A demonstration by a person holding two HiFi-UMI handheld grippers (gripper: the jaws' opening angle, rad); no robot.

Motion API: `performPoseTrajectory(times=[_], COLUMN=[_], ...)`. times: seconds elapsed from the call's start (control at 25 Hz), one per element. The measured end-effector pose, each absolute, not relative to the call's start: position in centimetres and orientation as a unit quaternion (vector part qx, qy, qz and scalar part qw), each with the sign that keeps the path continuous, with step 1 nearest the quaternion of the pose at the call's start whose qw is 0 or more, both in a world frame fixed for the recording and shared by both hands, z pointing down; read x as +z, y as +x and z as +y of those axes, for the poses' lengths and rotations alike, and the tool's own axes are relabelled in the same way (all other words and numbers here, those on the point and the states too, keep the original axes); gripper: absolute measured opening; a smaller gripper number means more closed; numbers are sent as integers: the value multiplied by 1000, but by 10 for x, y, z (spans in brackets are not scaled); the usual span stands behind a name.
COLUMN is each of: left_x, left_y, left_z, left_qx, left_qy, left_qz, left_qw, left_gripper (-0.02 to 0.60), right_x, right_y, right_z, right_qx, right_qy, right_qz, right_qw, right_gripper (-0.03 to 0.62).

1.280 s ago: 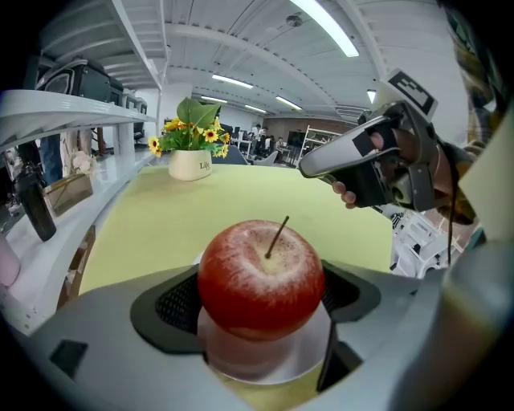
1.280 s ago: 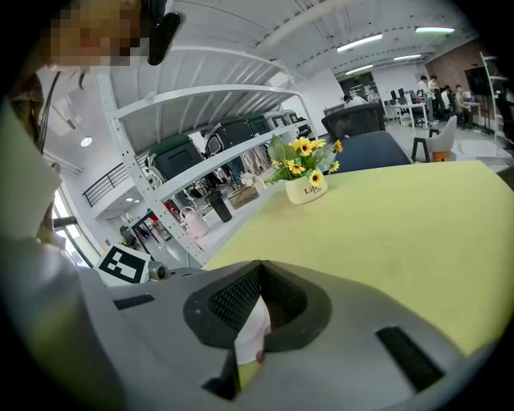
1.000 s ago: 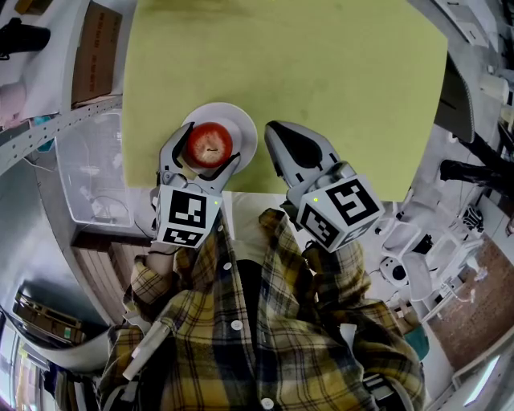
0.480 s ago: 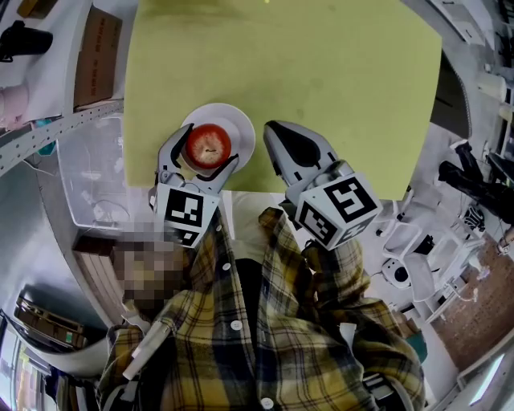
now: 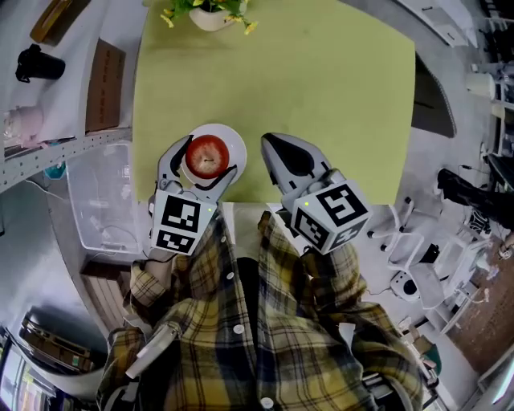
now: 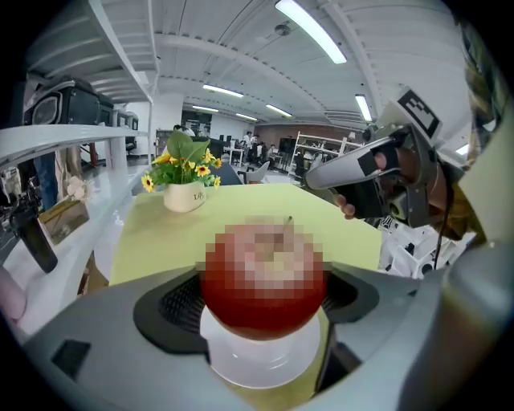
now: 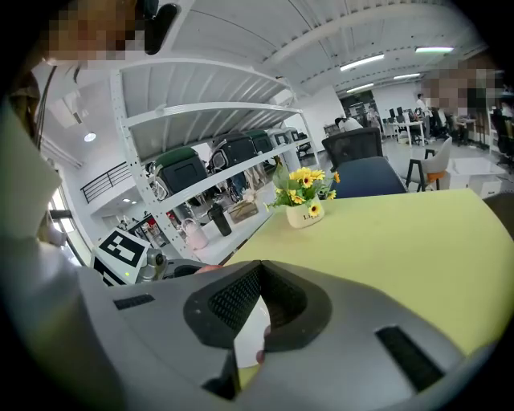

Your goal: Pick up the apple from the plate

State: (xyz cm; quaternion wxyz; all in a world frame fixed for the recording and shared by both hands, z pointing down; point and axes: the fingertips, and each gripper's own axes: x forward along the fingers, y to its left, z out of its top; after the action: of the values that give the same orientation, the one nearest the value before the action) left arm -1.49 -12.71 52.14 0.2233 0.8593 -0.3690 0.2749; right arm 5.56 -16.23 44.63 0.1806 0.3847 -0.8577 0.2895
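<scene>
Red apple held between left gripper's jaws, over white plate.

The yellow-green table carries two things. A white plate sits close to the near edge, at about 8 o'clock from the table's middle. A pot of yellow flowers stands at the far edge, at about 11 o'clock.
</scene>
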Motion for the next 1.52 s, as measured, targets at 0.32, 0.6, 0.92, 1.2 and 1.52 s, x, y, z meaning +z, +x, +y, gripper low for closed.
performPoseTrajectory(times=[0.32, 0.6, 0.92, 1.2, 1.52], left_x=[468, 421, 386, 375, 370], left_y=[-2, 11, 24, 31, 34], left_z=[-138, -134, -129, -126, -127], left_qx=[258, 243, 239, 234, 230], left_qy=[875, 888, 898, 900, 901], left_qz=[-361, -353, -342, -341, -344], left_qw=[190, 165, 139, 135, 132], left_gripper=[430, 430, 430, 430, 430], right_x=[407, 375, 352, 344, 343], right_y=[70, 80, 87, 84, 79], right_z=[-162, -161, -157, -157, -157], right_qx=[264, 231, 212, 199, 192], right_qy=[401, 409, 412, 402, 385], right_qz=[-863, -871, -877, -884, -892], right_qw=[158, 142, 127, 131, 139], right_gripper=[-3, -3, -3, -3, -3])
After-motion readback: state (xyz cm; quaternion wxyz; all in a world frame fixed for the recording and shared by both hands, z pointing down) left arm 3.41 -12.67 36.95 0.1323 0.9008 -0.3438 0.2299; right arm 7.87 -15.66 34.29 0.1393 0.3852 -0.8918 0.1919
